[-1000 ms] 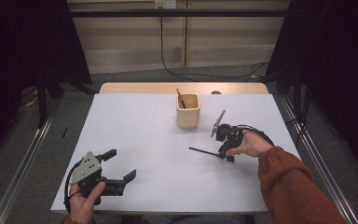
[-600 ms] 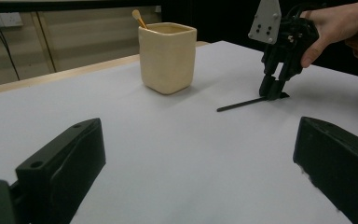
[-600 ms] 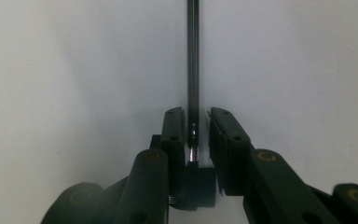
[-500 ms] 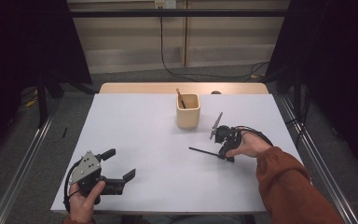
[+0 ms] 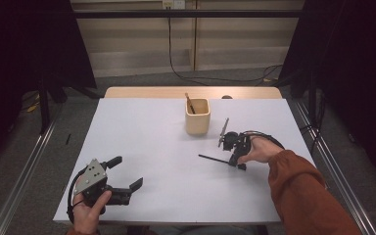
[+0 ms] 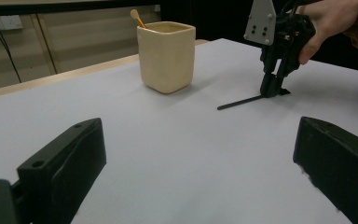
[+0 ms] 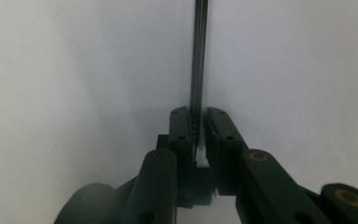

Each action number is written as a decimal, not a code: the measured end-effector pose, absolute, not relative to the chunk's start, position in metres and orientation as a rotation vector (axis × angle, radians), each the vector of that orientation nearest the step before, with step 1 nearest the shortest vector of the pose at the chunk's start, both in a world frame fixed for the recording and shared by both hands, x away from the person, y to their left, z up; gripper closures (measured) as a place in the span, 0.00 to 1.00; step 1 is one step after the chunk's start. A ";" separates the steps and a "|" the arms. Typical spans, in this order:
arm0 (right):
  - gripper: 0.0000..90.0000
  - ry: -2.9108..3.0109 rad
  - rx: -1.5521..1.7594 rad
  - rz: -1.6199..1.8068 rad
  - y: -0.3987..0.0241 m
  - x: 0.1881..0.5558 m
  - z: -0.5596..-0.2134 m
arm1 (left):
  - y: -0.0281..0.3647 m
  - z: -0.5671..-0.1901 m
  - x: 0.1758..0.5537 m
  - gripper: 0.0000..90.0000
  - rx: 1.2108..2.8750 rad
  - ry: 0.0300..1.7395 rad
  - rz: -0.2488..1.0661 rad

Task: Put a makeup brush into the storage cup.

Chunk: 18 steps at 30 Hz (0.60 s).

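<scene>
Down at the left, the left gripper (image 5: pixel 126 184) sits low over the white table (image 5: pixel 142 127), jaws wide apart with nothing between them. It looks hard, black and blocky, with a grey three-cornered plate on top. In the middle stands a cream cup (image 5: pixel 198 116), smooth, thick-walled, square with rounded corners. One wooden stick (image 5: pixel 190 104) leans inside it already. To the right, the right gripper (image 5: pixel 237 162) points down at the table. Its jaws have just been closing and now pinch the end of a thin black stick (image 5: pixel 214 158). That stick is long, straight and dark, lying flat on the table near the cup. I think the pick-up is just starting: the stick is caught but not lifted, and the trip to the cup is left.
</scene>
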State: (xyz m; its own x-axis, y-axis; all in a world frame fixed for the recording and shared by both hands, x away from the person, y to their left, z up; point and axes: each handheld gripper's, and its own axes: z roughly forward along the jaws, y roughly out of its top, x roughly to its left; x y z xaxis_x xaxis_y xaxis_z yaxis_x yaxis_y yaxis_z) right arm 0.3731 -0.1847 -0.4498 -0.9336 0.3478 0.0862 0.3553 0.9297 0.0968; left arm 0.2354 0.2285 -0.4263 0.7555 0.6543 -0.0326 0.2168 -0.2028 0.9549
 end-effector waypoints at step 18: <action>0.96 -2.985 -0.589 -0.277 -0.195 0.376 -0.451 | 0.228 -0.427 0.236 0.03 1.765 0.686 0.451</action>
